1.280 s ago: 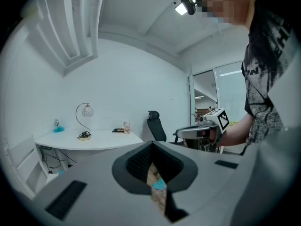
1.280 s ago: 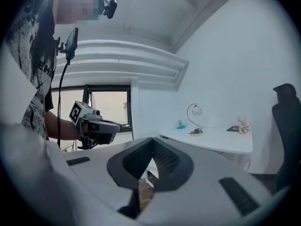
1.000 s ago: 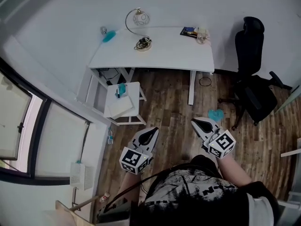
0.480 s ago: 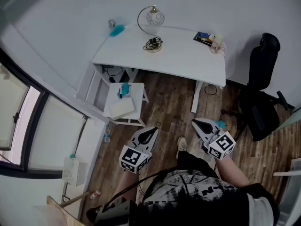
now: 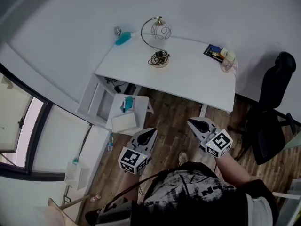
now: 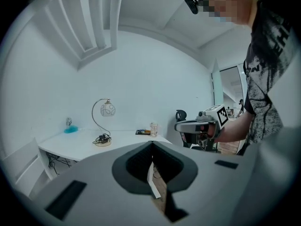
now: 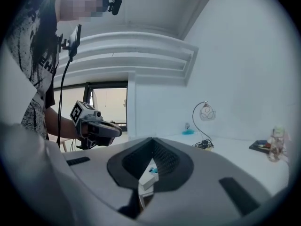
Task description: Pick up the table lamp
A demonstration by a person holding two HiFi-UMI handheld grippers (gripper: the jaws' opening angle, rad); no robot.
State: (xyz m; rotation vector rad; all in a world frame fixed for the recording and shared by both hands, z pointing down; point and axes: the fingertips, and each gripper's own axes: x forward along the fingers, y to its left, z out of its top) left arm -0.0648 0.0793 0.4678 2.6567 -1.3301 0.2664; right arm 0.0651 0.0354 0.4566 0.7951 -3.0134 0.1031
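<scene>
Head view is filled by a smooth white desk (image 5: 188,81), well apart from the left gripper (image 5: 151,132) and right gripper (image 5: 194,124), both closed with nothing held. On it the table lamp (image 5: 161,31) is seen: curved metal arm, round globe. A clear cup (image 5: 227,65) perhaps holds something.

window (image 5: 11,121) cut by left edge, objects (image 5: 221,55) on desk (image 5: 188,79) corner too small to identify

Head view overhead, claw views level; all share the distant lamp (image 5: 161,31).
</scene>
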